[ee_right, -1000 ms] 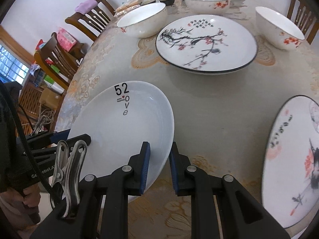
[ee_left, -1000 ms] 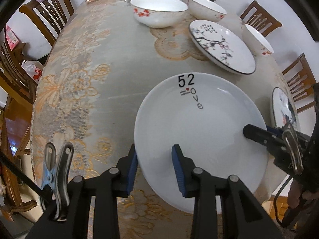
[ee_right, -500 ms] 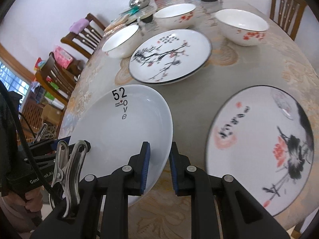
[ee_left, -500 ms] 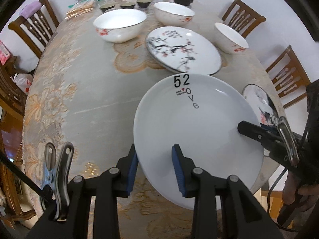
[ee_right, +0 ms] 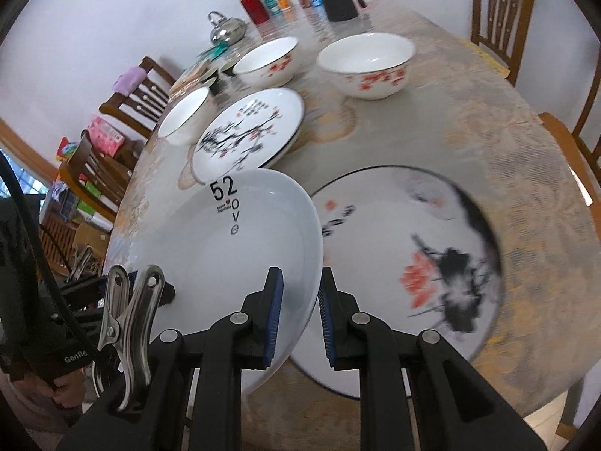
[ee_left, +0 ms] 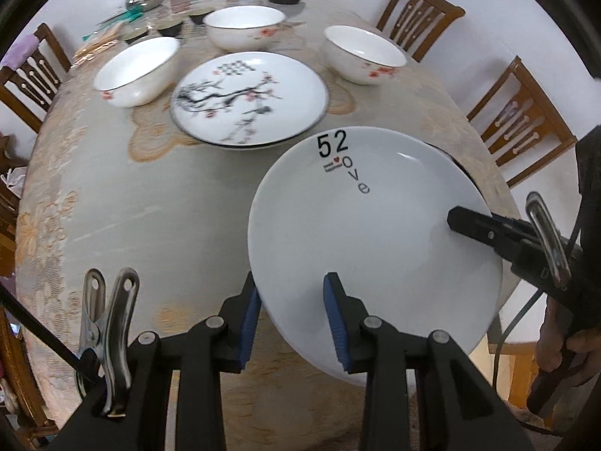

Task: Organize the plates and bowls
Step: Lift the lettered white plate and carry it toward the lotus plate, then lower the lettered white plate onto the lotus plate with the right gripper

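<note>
White "52 love" plate (ee_left: 375,233) held tilted above tablecloth (ee_left: 150,195), our left gripper (ee_left: 291,319) and right gripper (ee_right: 298,315) each clamped on its rim. Right wrist view alone shows us flower plate (ee_right: 432,263) underneath; left view shows only its dark edge.

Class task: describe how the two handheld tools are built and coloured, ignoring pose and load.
Both the left tool and right tool are black, with blue ribbed pads on the fingers and silver rivets. Each carries a metal spring clip and a black cable. Partial white lettering "GenRo" marks the left one.
</note>
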A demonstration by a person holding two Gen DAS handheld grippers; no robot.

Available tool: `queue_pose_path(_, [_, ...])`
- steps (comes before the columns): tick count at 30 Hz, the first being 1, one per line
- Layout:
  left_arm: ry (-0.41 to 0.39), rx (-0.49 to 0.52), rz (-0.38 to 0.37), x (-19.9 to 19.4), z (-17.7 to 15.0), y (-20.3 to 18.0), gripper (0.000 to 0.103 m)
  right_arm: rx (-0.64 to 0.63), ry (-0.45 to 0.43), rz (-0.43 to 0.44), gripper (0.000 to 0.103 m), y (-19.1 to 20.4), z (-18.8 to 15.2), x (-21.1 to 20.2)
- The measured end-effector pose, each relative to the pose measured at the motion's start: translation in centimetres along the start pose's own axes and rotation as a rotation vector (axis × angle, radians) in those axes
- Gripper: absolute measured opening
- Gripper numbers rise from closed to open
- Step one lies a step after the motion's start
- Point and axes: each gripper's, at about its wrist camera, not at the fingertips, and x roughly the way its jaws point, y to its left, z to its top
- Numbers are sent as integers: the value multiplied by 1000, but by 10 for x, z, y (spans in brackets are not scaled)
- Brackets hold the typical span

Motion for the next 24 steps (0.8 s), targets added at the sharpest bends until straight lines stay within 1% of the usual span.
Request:
queue_pose_path(7, [5,17,-3,14,8,-42,35,27,11,-11,21,-38,-1,-9])
queue_pose_path(14, [25,22,-4,30,14,-72,35,42,30,-21,21,-71,-2,-12])
queue_pose_path(22, [50,6,9,49,17,-89,35,37,57,-20,21,-95,-1,-9])
queue_pose_path(24, [42,6,32,51,18,-92,35,35,64,-11,21,-98,0,-8])
